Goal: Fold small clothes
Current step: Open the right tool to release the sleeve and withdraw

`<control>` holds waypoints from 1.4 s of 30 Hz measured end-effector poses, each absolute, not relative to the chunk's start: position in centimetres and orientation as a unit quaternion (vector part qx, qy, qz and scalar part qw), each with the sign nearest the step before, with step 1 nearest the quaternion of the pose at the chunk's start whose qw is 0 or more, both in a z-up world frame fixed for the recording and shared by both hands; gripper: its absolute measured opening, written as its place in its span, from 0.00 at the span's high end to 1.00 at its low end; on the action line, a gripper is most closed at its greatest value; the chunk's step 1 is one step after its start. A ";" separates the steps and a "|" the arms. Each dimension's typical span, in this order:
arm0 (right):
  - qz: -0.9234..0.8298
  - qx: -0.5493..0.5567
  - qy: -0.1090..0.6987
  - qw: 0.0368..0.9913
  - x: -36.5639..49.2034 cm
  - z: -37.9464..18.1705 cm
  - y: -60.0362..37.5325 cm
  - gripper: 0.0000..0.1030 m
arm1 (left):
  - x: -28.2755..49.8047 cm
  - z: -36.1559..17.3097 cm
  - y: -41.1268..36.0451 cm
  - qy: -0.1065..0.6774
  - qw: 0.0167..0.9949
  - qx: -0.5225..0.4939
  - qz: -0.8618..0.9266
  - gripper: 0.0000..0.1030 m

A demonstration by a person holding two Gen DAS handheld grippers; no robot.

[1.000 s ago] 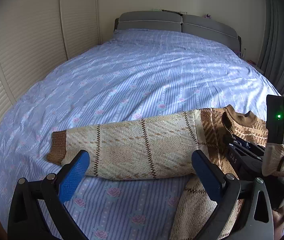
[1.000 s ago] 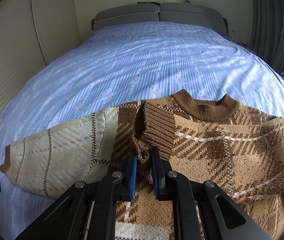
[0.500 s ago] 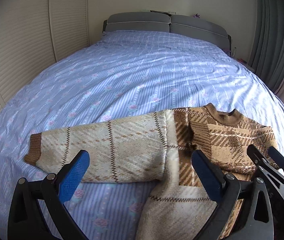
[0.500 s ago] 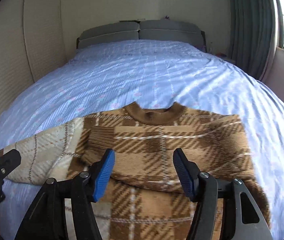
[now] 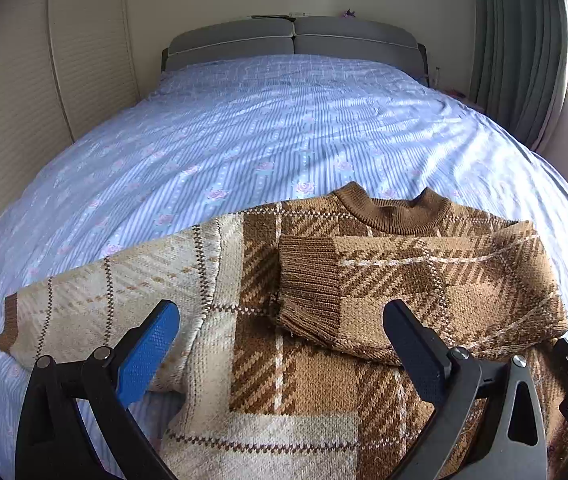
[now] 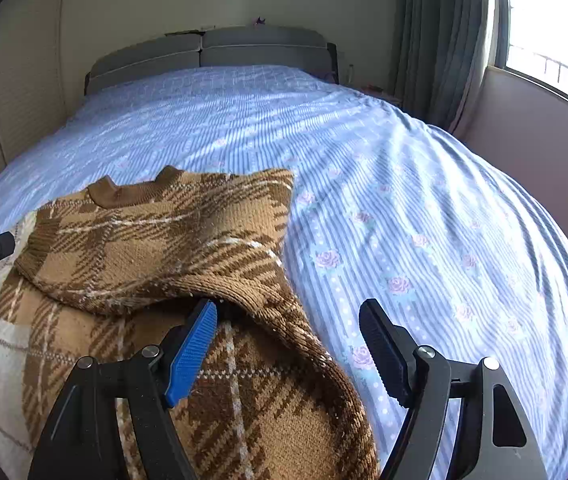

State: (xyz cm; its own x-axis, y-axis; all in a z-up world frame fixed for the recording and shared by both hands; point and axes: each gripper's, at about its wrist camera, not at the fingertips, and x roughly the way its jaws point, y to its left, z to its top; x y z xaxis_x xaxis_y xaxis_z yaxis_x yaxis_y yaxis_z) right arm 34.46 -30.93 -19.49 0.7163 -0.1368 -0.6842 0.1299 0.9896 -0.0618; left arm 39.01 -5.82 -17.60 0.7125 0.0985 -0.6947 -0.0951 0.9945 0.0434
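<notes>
A small brown and cream plaid sweater [image 5: 292,344] lies flat on the bed, collar away from me. Its brown right sleeve [image 5: 424,292] is folded across the chest, with the ribbed cuff near the middle. Its cream left sleeve [image 5: 115,304] stretches out to the left. My left gripper [image 5: 279,348] is open and empty, hovering over the sweater's body. My right gripper [image 6: 288,344] is open and empty over the sweater's right edge [image 6: 284,280]; its left finger sits by the folded sleeve, its right finger over the sheet.
The bed has a blue striped floral sheet [image 5: 284,132] and a grey headboard [image 5: 296,40]. A louvred wardrobe [image 5: 11,120] stands to the left. Green curtains [image 6: 444,40] and a window [image 6: 556,20] are to the right.
My right gripper let go of the sleeve cuff, opened and moved right to the sweater's edge. The sleeve now lies folded across the chest. My left gripper shifted right over the sweater's body.
</notes>
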 end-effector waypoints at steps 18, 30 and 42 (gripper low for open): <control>-0.139 0.062 0.380 0.912 35.9 -22.2 -36.1 0.19 | 40.7 -22.3 -5.2 0.401 0.913 0.015 0.076 0.00; -0.143 0.009 0.378 0.915 33.5 -20.4 -33.8 0.18 | 37.8 -20.0 -5.4 0.378 0.922 0.038 0.072 0.00; -0.081 -0.014 0.327 0.941 36.6 -16.1 -29.4 0.18 | 37.1 -17.6 -4.3 0.357 0.932 0.025 0.056 0.00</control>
State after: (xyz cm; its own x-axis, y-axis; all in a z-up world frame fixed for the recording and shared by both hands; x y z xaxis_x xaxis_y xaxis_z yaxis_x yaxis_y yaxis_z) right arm 36.58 -29.37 -16.15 0.7727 -0.1613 -0.6139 0.1436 0.9865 -0.0785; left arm 37.11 -4.31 -17.59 0.7393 0.1232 -0.6620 -0.0872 0.9924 0.0873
